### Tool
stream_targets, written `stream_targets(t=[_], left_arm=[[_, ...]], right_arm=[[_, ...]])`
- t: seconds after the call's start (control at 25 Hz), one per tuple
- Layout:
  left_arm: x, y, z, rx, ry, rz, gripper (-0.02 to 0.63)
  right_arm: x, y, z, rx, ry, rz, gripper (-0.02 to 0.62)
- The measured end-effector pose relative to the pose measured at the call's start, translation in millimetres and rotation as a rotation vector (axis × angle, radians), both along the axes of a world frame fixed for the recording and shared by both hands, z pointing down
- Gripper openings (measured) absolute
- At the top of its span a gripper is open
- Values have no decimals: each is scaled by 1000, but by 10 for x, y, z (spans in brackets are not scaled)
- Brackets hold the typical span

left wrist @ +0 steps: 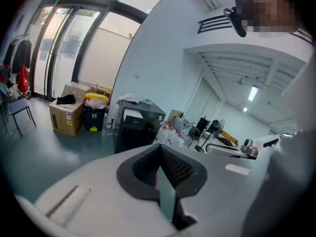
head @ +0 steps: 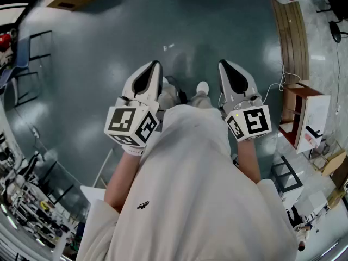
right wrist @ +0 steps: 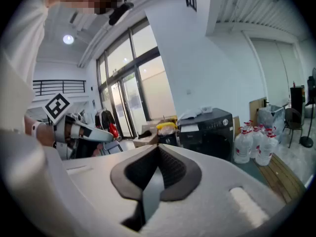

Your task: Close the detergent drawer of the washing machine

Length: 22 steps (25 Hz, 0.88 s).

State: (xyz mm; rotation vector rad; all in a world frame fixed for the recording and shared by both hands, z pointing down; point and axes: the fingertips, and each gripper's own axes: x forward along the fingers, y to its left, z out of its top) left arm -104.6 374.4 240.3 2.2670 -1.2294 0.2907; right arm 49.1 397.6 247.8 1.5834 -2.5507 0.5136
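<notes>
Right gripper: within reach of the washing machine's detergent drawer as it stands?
Probably not. The right gripper is shut and empty, held by the person's torso, while the washing machine stands well across the room. Open floor shows ahead, so walking closer looks unobstructed.

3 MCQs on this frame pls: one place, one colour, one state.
1. Where is the washing machine?
A. across the floor, well away from both grippers
B. touching a jaw tip
C. out of every view

2. What colour is its casing?
A. white
B. black
C. red

3. How do the jaws of the left gripper and right gripper stand?
A. both wide open
B. one clamped on the drawer
C. both shut, nothing between

Key:
1 A: it stands small by the far wall in both gripper views.
2 B: its front and top are black.
3 C: each pair meets at the tips, with only floor behind.
</notes>
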Motion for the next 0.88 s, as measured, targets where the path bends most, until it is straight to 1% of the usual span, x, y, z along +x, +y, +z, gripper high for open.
stream_targets(t=[0.16,0.32,0.4,0.56,0.64,0.72,0.8,0.88], left_arm=[[449,186,-117,33,4,-11,17],[763,352,-198,62,-7,-21,17],[906,452,-186,66,-14,-34,16],[1182,689,-133,70,-24,-67,17],[1273,791,-166,84,-33,-65,15],[1281,852,-230,98,-39,-58,17],[1222,898,-265,97,-42,-61,17],[1197,931,-238,86,-40,-71,17]], right_arm=[[386,74,-137,33,24,-2,2],[626,238,-275,83,65,-26,2],[722,390,-364,135,42,-64,2],[834,734,-460,209,-25,-173,2],[835,844,-481,236,-16,-206,2],[829,905,-434,235,12,-216,2],[833,952,-352,209,33,-210,2],[869,964,-283,191,42,-182,2]])
